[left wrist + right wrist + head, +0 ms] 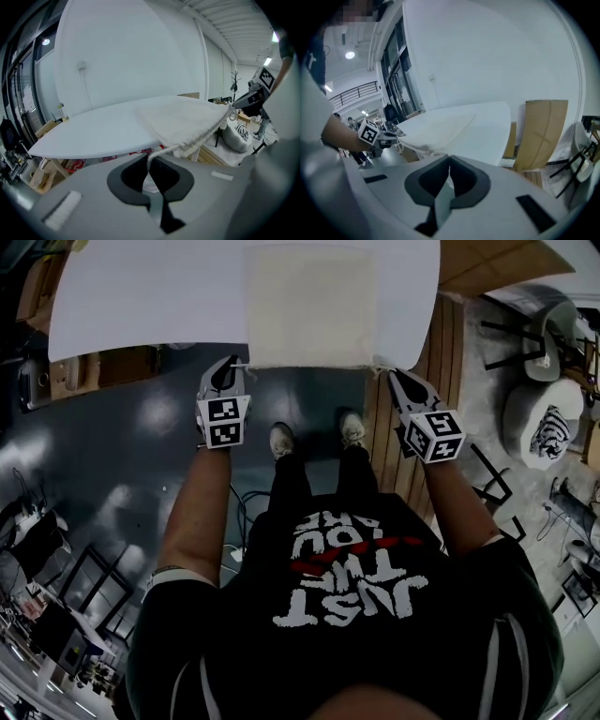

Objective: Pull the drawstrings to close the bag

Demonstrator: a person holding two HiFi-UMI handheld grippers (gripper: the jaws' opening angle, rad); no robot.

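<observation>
A cream cloth drawstring bag (309, 306) lies flat on the white table (141, 296), its mouth hem along the near edge. My left gripper (230, 362) is at the hem's left corner, just off the table edge. In the left gripper view its jaws (150, 161) are shut on a white drawstring (161, 151) that runs up to the gathered corner of the bag (183, 122). My right gripper (394, 374) is at the hem's right corner. Its jaws (449, 161) are shut, with the bag's puckered corner (419, 149) just ahead; the cord there is barely visible.
The table's near edge overhangs a dark glossy floor where the person's shoes (281, 439) stand. Chairs (553, 343) and a white pouf (544, 423) are to the right. A cardboard panel (543, 136) leans beside the table's right end.
</observation>
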